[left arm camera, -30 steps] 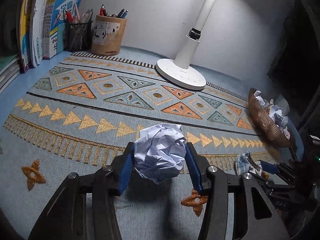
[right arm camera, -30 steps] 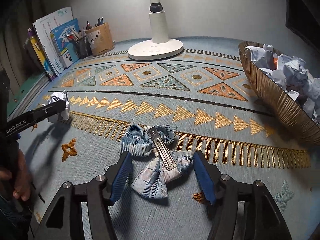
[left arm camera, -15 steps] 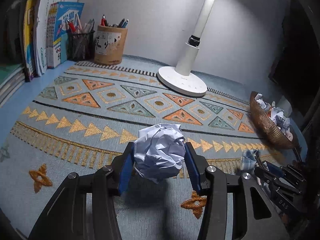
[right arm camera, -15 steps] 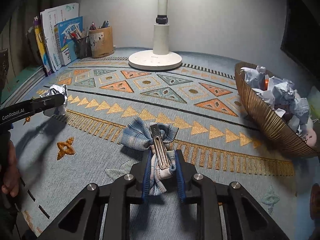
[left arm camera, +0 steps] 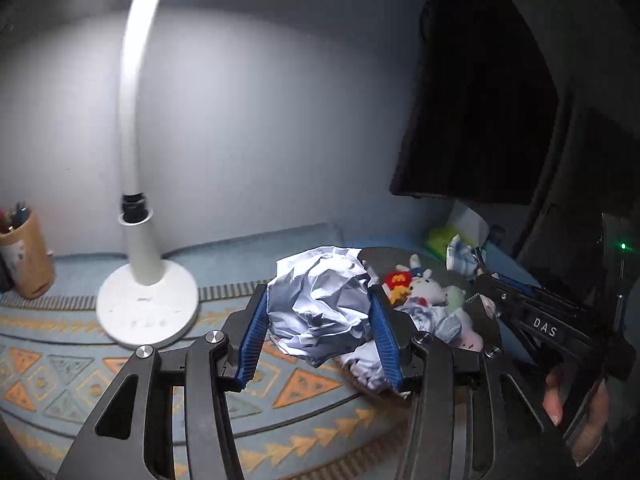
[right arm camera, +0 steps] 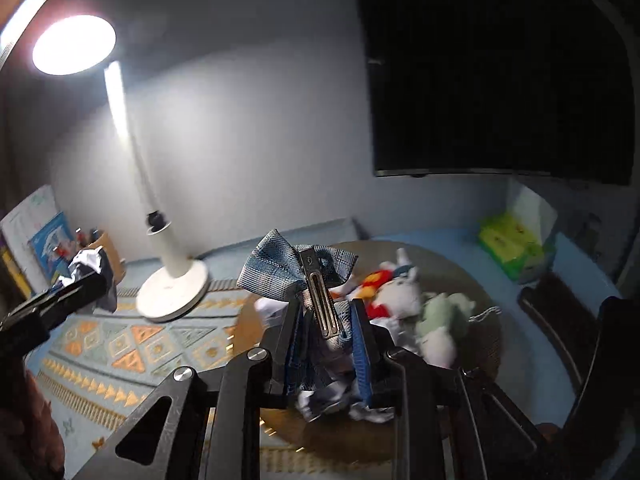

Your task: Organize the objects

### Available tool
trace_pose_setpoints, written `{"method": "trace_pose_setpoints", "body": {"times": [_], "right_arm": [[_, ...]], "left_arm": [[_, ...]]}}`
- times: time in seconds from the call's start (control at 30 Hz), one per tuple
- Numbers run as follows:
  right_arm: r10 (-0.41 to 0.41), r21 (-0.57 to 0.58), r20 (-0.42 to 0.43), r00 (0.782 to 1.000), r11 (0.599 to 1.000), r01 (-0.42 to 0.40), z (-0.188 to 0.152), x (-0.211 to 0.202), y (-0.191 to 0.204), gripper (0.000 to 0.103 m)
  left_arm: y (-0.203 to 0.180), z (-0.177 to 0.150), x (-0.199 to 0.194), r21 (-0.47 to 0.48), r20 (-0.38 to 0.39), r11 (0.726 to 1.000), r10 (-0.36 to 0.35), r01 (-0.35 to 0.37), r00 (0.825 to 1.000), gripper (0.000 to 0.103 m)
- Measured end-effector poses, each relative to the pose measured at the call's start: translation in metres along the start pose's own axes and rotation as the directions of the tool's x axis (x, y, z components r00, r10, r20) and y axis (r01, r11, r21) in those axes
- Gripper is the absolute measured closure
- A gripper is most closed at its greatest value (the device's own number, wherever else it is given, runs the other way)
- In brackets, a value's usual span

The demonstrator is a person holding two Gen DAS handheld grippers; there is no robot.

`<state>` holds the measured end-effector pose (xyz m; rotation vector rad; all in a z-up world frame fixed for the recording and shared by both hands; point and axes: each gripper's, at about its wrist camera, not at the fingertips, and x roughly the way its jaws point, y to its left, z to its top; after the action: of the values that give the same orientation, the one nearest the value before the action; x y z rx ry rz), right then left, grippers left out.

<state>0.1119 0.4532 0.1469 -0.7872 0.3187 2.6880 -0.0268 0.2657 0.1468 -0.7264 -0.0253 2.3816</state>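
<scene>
In the left wrist view a crumpled white paper ball [left arm camera: 320, 308] is pinched between the blue pads of my left gripper [left arm camera: 318, 302], held in the air beside the basket. My right gripper [right arm camera: 326, 320] is shut on a blue plaid bow hair clip [right arm camera: 296, 272], with its metal clasp facing the camera. The clip hangs over the brown woven basket [right arm camera: 452, 264], which holds plush toys [right arm camera: 400, 292] and crumpled paper. The right gripper [left arm camera: 480, 276] with the bow [left arm camera: 460, 256] also shows at the far side of the basket. The left gripper [right arm camera: 86, 284] with the paper ball [right arm camera: 88, 260] appears at the left.
A white desk lamp stands on its round base [left arm camera: 148, 312] on the patterned mat [left arm camera: 60, 376]. A pen holder [left arm camera: 24, 256] and books [right arm camera: 48, 240] sit at the back left. A green packet [right arm camera: 512, 244] lies behind the basket under a dark screen [right arm camera: 500, 80].
The right gripper closed on the bow clip and lifted it off the mat. Both grippers rose and swung right to the basket; the left kept its hold on the paper ball.
</scene>
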Motion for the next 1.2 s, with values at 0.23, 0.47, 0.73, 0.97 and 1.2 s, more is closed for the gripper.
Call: {"method": "trace_pose_setpoints", "body": {"times": [0.23, 0.47, 0.73, 0.97, 1.2], "right_arm": [[-0.073, 0.087, -0.055, 0.996, 0.993, 0.077, 0.027, 0.048, -0.055, 0.081], [-0.117, 0.103, -0.139, 0.983, 0.986, 0.131, 0.033, 0.092, -0.071, 0.074], [-0.048, 0.166, -0.104, 0.993, 0.984, 0.065, 0.029, 0.056, -0.061, 0.069], [0.083, 0.098, -0.033, 0.996, 0.992, -0.079, 0.015, -0.022, 0.017, 0.068], [0.236, -0.022, -0.060, 0.970, 0.971, -0.238, -0.037, -0.063, 0.134, 0.046]], "left_arm": [[-0.040, 0.012, 0.099, 0.096, -0.122, 0.992, -0.066, 0.078, 0.990, 0.057], [-0.044, 0.014, 0.139, 0.045, -0.219, 0.980, -0.180, 0.194, 0.959, 0.026], [-0.003, 0.003, 0.077, -0.056, -0.190, 0.984, -0.175, 0.167, 0.966, 0.026], [0.052, -0.013, -0.053, -0.087, -0.085, 0.996, 0.009, -0.016, 0.996, 0.026], [0.115, -0.062, -0.164, -0.131, -0.012, 0.940, 0.315, -0.314, 0.949, 0.001]]}}
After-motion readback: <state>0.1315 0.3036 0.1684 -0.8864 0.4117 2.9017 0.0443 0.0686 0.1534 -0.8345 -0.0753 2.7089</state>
